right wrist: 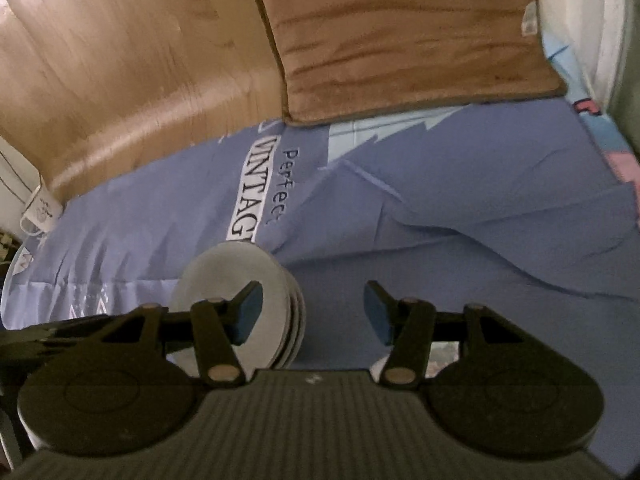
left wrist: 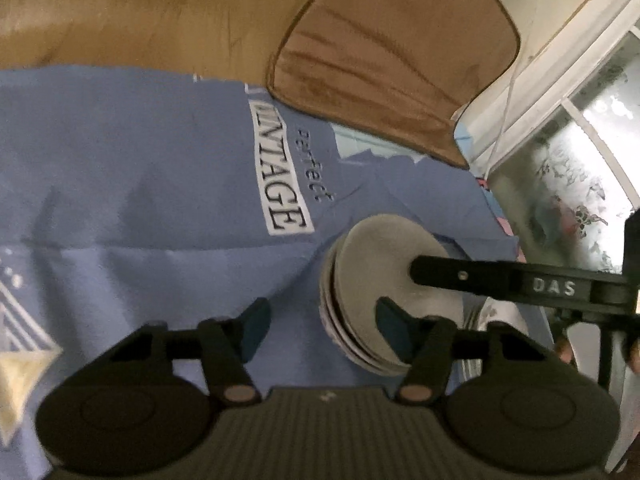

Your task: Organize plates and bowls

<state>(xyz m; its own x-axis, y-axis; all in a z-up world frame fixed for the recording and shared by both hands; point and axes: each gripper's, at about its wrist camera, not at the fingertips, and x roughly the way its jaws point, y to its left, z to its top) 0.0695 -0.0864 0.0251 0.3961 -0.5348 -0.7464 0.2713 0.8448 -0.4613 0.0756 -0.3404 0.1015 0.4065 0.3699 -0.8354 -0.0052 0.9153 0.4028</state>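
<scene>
A stack of grey plates (left wrist: 372, 280) rests on the blue cloth (left wrist: 140, 184). In the left wrist view it lies to the right of my open, empty left gripper (left wrist: 320, 328), whose right finger (left wrist: 394, 328) overlaps the stack's near side. The right gripper's black finger (left wrist: 480, 276) reaches over the stack from the right. In the right wrist view the same stack (right wrist: 236, 280) sits at lower left, behind the left finger (right wrist: 246, 312) of my open, empty right gripper (right wrist: 314, 312). Another plate's rim (left wrist: 476, 320) shows beyond the stack, mostly hidden.
The blue cloth (right wrist: 460, 240) with "Perfect VINTAGE" lettering covers the floor. A brown mat (left wrist: 392, 52) lies at its far edge on the wood floor (left wrist: 140, 12). A glass door (left wrist: 580, 168) is at the right. A white cup (right wrist: 40, 210) stands at the cloth's left edge.
</scene>
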